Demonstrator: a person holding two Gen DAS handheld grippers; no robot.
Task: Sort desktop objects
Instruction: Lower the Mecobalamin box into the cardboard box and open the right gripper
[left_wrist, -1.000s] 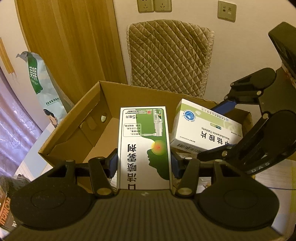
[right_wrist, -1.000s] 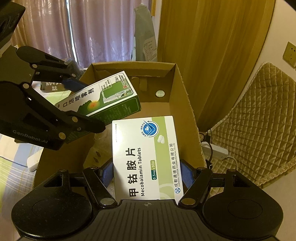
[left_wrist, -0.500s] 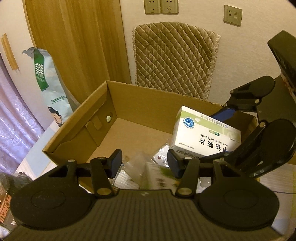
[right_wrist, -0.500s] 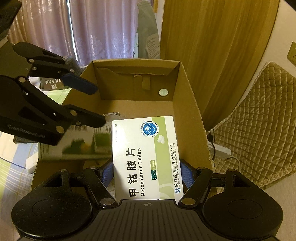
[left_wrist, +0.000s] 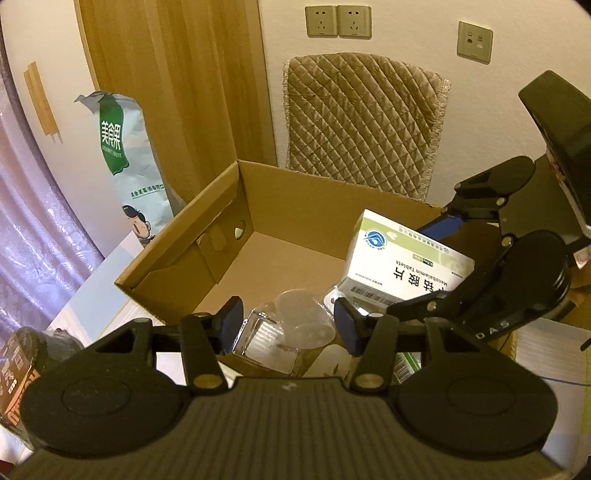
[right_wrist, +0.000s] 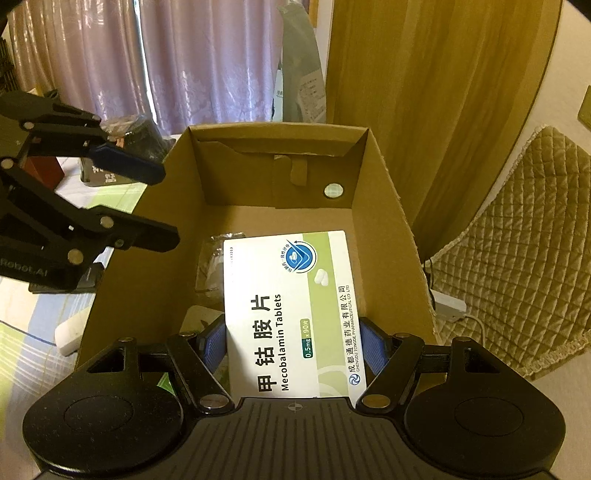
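An open cardboard carton (left_wrist: 295, 206) (right_wrist: 384, 229) stands between my two grippers. My left gripper (left_wrist: 290, 325) (right_wrist: 166, 206) hovers open over the carton's near edge, with nothing between its blue pads. Below it lie clear plastic cups and wrapping (left_wrist: 295, 325) (right_wrist: 214, 266). A sliver of the green-and-white box (left_wrist: 406, 363) shows low in the carton. My right gripper (right_wrist: 293, 343) (left_wrist: 417, 264) is shut on the white Mecobalamin tablet box (right_wrist: 291, 310) (left_wrist: 402, 266), holding it above the carton's inside.
A quilted chair (left_wrist: 362, 122) (right_wrist: 517, 258) stands behind the carton, beside a wooden door. A green-and-white bag (left_wrist: 125, 173) leans at the wall. Dark packets (right_wrist: 107, 173) and a white object (right_wrist: 70, 332) lie on the table left of the carton. A power strip (right_wrist: 447, 306) lies on the floor.
My left gripper opened and the green-and-white box fell from it into the carton. The right gripper has kept its hold on the tablet box and barely moved.
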